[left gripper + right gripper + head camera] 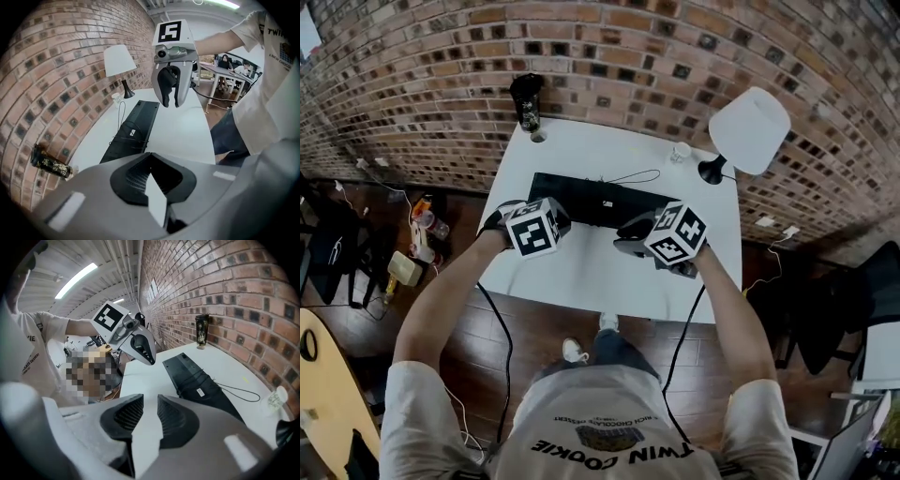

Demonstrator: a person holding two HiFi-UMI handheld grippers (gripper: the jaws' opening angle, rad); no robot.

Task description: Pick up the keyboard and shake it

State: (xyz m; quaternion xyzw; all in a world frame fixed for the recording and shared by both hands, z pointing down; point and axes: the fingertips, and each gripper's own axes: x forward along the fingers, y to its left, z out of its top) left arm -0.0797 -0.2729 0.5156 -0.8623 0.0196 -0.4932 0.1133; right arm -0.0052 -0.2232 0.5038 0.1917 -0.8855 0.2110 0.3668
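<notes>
Hovering | left gripper shut, empty | right gripper narrowly apart, empty | keyboard ahead of both, untouched

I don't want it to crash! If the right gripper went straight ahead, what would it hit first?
The right gripper would probably meet the white table first, just beside the keyboard, though depth is unclear.

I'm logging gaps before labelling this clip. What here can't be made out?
- keyboard: print on its sticker too small, all views.
- cup: contents too small, head view.
- bottle: print blurred, left gripper view.
</notes>
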